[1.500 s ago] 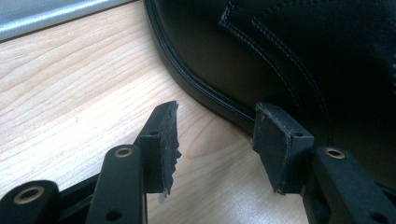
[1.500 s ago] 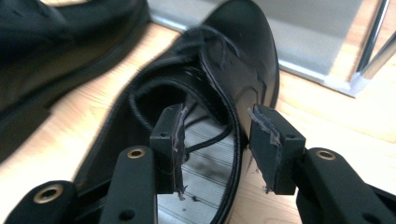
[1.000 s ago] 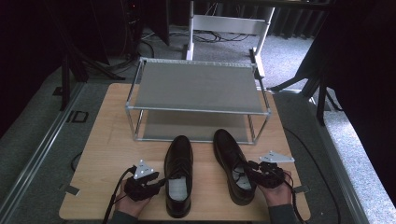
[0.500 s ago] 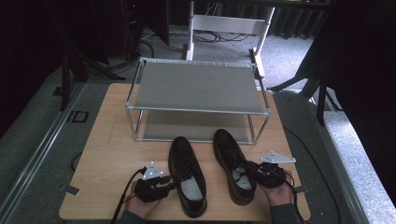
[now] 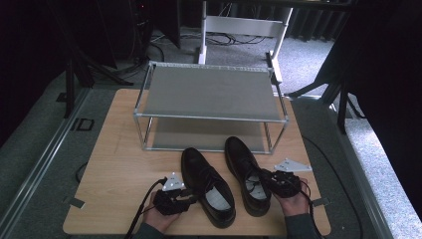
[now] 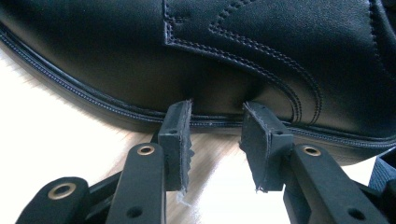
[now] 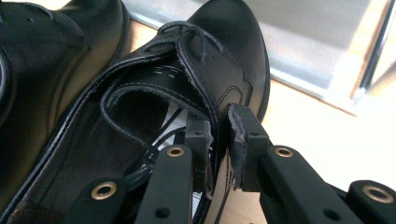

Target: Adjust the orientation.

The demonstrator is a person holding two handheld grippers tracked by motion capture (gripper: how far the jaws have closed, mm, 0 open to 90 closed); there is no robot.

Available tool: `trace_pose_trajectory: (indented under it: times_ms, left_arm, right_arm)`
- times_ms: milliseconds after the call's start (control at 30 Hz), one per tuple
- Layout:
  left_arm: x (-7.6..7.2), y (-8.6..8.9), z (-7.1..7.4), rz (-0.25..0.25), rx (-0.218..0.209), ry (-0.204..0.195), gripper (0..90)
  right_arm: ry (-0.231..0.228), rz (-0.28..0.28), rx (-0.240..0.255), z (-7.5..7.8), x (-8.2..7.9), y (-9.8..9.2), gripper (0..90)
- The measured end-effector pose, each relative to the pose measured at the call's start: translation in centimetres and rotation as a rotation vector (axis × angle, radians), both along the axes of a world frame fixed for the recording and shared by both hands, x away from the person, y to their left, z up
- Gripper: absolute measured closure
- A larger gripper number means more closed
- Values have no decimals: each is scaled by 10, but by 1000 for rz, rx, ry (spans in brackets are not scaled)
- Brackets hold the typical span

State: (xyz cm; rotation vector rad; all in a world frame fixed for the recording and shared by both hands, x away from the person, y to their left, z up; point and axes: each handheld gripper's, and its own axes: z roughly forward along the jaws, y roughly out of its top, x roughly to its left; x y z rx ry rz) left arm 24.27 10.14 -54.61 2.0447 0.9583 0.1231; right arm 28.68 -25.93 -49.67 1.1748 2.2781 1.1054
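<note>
Tongs (image 7: 218, 140) astride shoe collar (image 7: 205, 93)

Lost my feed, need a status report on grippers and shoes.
Left gripper open, tips at left shoe side. Right gripper shut on right shoe collar. Shelf rack ahead, empty.

The left black dress shoe (image 5: 206, 185) is now angled, its heel swung toward the right shoe and the table's near edge. The left gripper (image 5: 185, 201) is shifted rightward, pressed against the shoe's side.
</note>
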Motion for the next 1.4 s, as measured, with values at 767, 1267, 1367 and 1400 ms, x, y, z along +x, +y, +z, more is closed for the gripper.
trace_pose_trajectory:
  times_ms: [767, 1267, 1367, 1400]
  left_arm:
    - [7, -31, 0, -65, -10, 7, 588]
    - [6, -56, -2, -110, -44, 34, 625]
    - [6, -61, -2, -120, -37, 34, 627]
    - [7, -64, -1, -125, -37, 35, 627]
  right_arm:
    - [-3, 53, 42, -2, 13, 11, 802]
    - [-1, 122, 26, 1, 25, -11, 807]
    - [-1, 127, 26, 1, 27, -16, 807]
    - [0, 129, 28, 1, 28, -19, 806]
